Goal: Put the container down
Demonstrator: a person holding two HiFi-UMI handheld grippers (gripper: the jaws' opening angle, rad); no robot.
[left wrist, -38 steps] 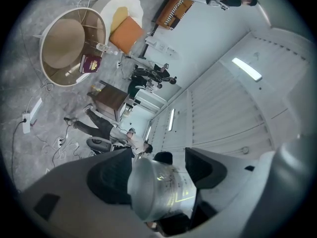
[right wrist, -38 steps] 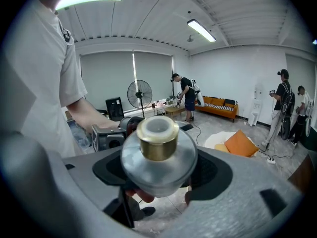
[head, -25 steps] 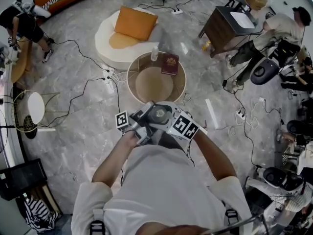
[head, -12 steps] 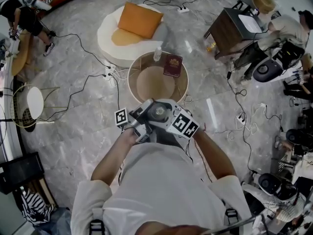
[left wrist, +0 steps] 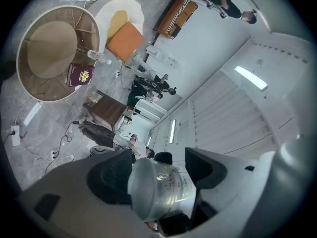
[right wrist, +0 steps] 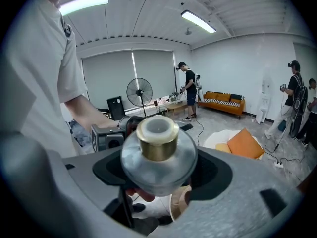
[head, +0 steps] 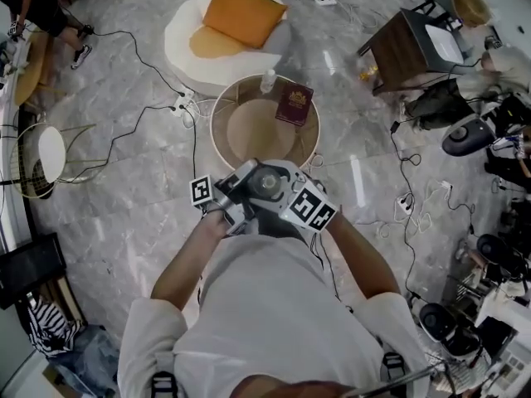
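Both pairs of fingers are closed on one clear container. In the left gripper view, the dark fingers (left wrist: 111,175) of the left gripper (left wrist: 158,170) hold the container (left wrist: 157,188) by its pale, see-through wall, which carries faint print. In the right gripper view, the right gripper (right wrist: 161,168) grips the rounded glassy body between its fingers (right wrist: 216,175). A gold band (right wrist: 157,147) and a whitish top face that camera.

From the head view, the container (head: 267,182) is held in the air just in front of the person's chest, between the two grippers. It is above the marble floor (head: 124,181) and resting on nothing. The left gripper's marker cube (head: 202,191) sits to its left and the right gripper's marker cube (head: 312,211) to its right.

Just beyond the container stands a round table (head: 221,152) with a raised rim. At its far edge lie a dark red book (head: 294,106) and, beside it, a small clear bottle (head: 267,81). Farther off, an orange cushion (head: 246,13) rests on a white floor seat (head: 184,36). Black cables trail across the floor.
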